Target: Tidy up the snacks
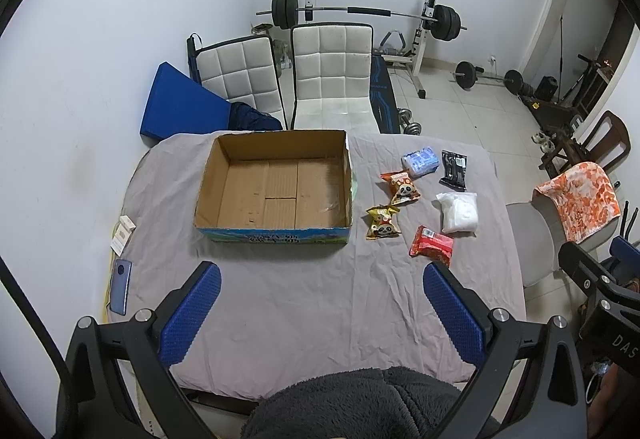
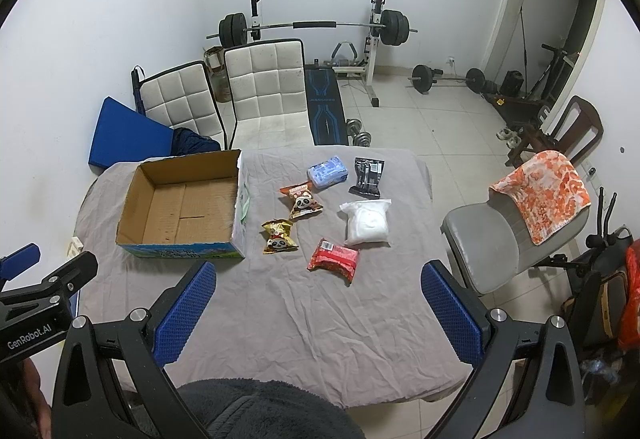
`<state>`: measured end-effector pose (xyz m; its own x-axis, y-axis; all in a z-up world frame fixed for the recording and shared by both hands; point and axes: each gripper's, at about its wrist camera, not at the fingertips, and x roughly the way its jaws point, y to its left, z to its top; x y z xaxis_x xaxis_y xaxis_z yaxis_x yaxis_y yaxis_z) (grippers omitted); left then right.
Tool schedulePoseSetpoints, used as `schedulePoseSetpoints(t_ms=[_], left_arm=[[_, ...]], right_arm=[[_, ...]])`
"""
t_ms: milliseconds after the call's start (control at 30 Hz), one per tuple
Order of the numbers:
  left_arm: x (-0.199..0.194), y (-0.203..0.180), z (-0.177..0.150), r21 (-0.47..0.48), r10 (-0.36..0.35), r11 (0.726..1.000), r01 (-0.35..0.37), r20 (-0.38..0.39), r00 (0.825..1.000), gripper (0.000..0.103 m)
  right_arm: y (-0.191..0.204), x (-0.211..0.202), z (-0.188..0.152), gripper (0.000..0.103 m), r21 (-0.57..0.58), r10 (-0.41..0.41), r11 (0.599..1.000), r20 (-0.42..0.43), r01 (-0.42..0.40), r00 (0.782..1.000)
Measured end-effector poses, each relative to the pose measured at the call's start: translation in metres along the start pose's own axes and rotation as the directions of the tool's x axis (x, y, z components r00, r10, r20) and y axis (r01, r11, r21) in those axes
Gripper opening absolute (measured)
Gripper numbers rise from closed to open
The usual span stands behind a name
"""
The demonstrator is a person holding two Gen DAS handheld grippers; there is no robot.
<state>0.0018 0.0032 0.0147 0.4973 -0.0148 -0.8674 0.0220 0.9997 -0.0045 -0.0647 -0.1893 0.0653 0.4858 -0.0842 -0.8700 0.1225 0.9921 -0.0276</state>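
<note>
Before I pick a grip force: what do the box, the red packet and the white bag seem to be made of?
Box: brown corrugated cardboard, matt, fluting showing on its floor flaps, printed outside. Red packet: probably thin plastic film, slightly glossy and crinkled. White bag: apparently clear soft plastic over white contents; what is inside I cannot tell. Both look easily squashed.

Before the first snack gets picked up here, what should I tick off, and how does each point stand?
1. Cardboard box open, nothing inside: ok.
2. Left gripper open and holding nothing: ok.
3. Right gripper open and holding nothing: ok.
4. Six packets lie apart, right of the box; red packet nearest the right gripper: ok.
5. Yellow panda packet beside the box wall, not touching it: ok.
6. Phone near the table edge, away from the packets: ok.
</note>
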Motion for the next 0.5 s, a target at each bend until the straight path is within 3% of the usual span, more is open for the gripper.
schedulePoseSetpoints(t_ms=[300,500], left_arm=[[0.009,-0.004,0.01,0.008,-0.011,1.0,0.012,-0.012,1.0,0.103],[0.052,-0.025,0.036,0.022,-0.037,0.999,0.038,-0.019,0.999,0.103]], right_arm=[[-0.008,0.009,0.005,0.103,0.019,0.008,1.0,-0.021,-0.008,1.0],[-0.042,0.057,0.022,0.103,0.087,0.005,0.996,-0.074,0.001,0.997]])
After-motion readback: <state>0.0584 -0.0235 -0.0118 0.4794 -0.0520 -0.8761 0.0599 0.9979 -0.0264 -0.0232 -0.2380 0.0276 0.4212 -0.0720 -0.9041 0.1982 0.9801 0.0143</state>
